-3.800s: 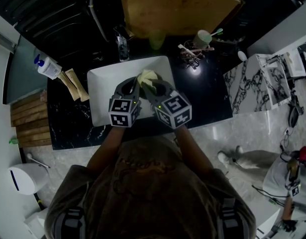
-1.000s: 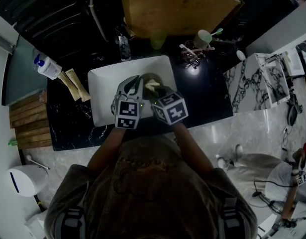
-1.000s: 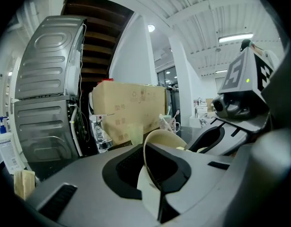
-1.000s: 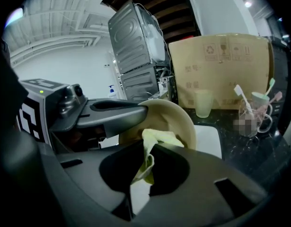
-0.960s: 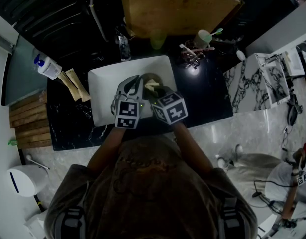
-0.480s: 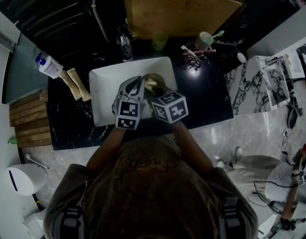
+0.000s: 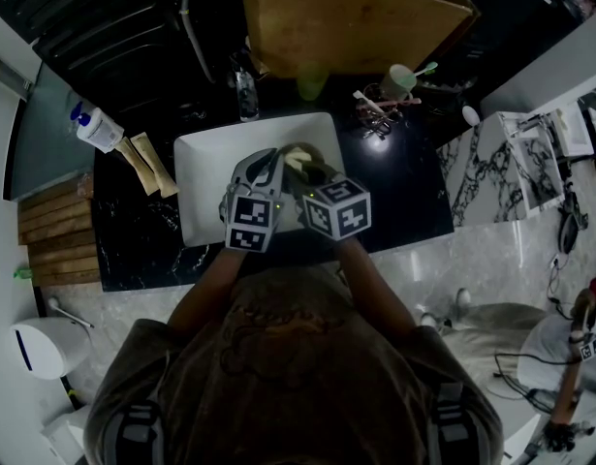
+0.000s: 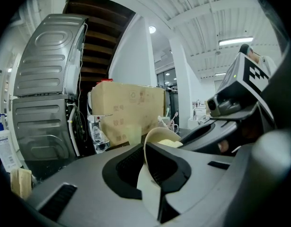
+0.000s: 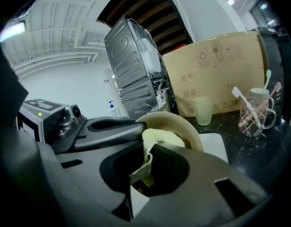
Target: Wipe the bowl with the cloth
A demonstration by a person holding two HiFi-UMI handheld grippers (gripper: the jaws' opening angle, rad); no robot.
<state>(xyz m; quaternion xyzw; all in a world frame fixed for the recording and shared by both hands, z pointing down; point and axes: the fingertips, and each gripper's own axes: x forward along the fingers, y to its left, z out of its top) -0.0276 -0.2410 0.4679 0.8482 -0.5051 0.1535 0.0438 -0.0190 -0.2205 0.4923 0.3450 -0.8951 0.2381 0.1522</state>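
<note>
The bowl (image 7: 299, 151) is held up above the white basin (image 7: 195, 163), which is set in the dark tabletop (image 7: 394, 187), near the basin's far right corner. The left gripper (image 7: 269, 164) is clenched on the bowl's wall, one jaw inside and one outside, and the bowl is tipped so that its mouth faces right. The right gripper (image 7: 311, 170) grasps a bunched pale yellow cloth (image 9: 158, 139). Its free end lies inside the bowl, against the inner wall just below the rim. Judging by this, the wiping is under way: both things are in hand and the cloth is in contact with the inside. How much of the inside has been covered cannot be told, since no marks or wet patches show. The part of the wall under the left jaws cannot be reached by the cloth in this hold. Wiping it, as well as the outside, would likely need the bowl turned or regripped.
</note>
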